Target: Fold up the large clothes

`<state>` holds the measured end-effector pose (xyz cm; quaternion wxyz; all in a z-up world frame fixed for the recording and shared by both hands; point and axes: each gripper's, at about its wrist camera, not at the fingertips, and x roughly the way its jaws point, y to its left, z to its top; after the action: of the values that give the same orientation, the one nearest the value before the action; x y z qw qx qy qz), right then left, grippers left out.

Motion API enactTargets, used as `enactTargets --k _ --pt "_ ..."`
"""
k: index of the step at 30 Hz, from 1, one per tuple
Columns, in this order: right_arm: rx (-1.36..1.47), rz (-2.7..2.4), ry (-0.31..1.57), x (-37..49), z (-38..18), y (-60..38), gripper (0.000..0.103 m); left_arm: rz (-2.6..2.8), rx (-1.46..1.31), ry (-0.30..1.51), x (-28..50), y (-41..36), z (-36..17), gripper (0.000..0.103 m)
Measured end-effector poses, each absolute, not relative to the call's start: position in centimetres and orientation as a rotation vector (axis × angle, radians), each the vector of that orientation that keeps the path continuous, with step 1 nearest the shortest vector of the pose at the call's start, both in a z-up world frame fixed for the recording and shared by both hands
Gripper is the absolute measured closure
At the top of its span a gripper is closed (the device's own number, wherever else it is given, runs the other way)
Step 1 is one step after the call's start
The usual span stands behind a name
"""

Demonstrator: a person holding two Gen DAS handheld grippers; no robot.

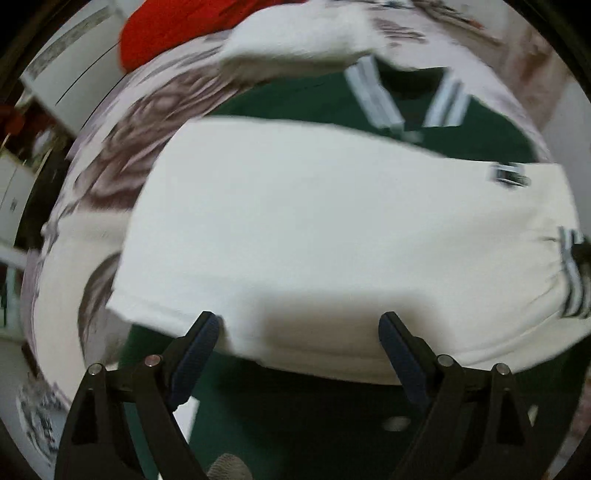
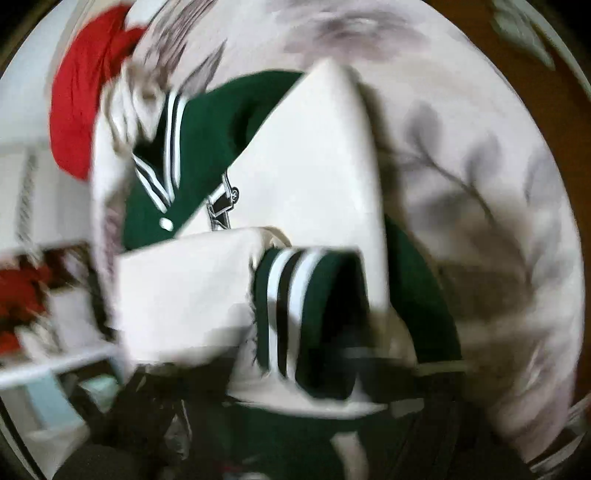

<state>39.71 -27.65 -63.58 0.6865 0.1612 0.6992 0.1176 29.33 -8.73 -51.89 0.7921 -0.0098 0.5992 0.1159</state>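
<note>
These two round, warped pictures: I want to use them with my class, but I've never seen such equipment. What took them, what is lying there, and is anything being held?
A person holds a hand-operated claw in each hand, each with a wide-angle camera looking along its fingers. The left view shows the left claw open above a white sleeve of a green-and-white jacket, spread on flower-patterned bedding. A red garment lies beyond. The right view is blurred; the right claw is shut, apparently on the striped cuff, though its fingers are hidden.

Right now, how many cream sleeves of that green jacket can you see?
2. In the right wrist view, one cream sleeve is folded diagonally across the green jacket; the other sleeve lies across below it, ending in a striped cuff. Blur may hide detail.
</note>
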Motion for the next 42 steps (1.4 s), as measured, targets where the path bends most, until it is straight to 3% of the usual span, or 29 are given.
enactTargets --k 4,5,6,8,9,12,13,14,15,18,25,33,34,35,37,38,39,42 --pt "0.286 0.299 1.532 40.5 -60.6 -27.6 0.098 0.286 -0.01 1.256 28.1 -6.7 -52.2 0.014" --pt "0.283 0.316 1.555 39.9 -59.9 -28.1 0.09 0.292 -0.009 1.252 27.7 -6.5 -52.2 0.014" --pt "0.252 0.299 1.577 39.3 -59.4 -28.6 0.082 0.298 -0.011 1.249 27.3 -6.3 -52.2 0.014" --pt "0.19 0.244 1.607 36.8 -58.3 -30.6 0.029 0.294 -0.038 1.254 27.3 -6.2 -53.1 0.014" --pt "0.194 0.245 1.645 35.1 -58.7 -31.4 0.026 0.295 -0.054 1.263 27.2 -6.1 -53.7 0.014" --pt "0.176 0.249 1.809 30.6 -62.8 -32.5 0.027 0.293 -0.088 1.3 26.7 -6.4 -55.1 0.014" --pt "0.179 0.246 1.808 29.8 -63.8 -32.8 0.037 0.294 -0.085 1.313 26.5 -6.6 -55.6 0.014" --pt "0.099 0.214 1.827 28.4 -65.9 -33.3 0.056 0.293 -0.07 1.335 26.3 -7.0 -56.5 0.014" --pt "-0.078 0.149 1.874 27.0 -68.6 -33.8 0.057 0.3 -0.048 1.365 26.1 -7.4 -57.4 0.014" --pt "-0.021 0.171 1.909 26.0 -70.6 -35.7 0.057 0.325 -0.02 1.367 25.5 -8.1 -57.7 0.014" --pt "0.279 0.369 1.763 32.7 -63.1 -38.7 0.054 0.466 -0.008 1.343 22.7 -11.3 -53.8 0.014" --pt "0.274 0.613 1.78 42.2 -69.3 -33.7 0.055 0.666 0.079 1.388 18.6 -18.0 -53.6 0.014" --pt "0.203 0.626 1.779 42.2 -70.1 -32.4 0.068 0.676 0.06 1.401 18.3 -18.7 -54.0 0.014" --pt "0.127 0.626 1.766 42.3 -70.5 -31.5 0.091 0.684 0.05 1.412 18.2 -18.9 -54.4 0.014" --pt "-0.028 0.575 1.689 42.0 -69.6 -31.1 0.094 0.698 0.069 1.426 18.0 -19.9 -54.8 0.014" --pt "-0.055 0.528 1.634 42.4 -68.8 -32.0 0.102 0.699 0.085 1.427 18.0 -20.1 -54.8 0.014" --pt "-0.057 0.487 1.602 43.0 -68.4 -33.1 0.101 0.701 0.114 1.422 17.8 -20.6 -54.6 0.014" --pt "0.063 0.508 1.7 43.9 -69.2 -35.1 0.101 0.691 0.177 1.418 17.2 -21.0 -54.2 0.014"
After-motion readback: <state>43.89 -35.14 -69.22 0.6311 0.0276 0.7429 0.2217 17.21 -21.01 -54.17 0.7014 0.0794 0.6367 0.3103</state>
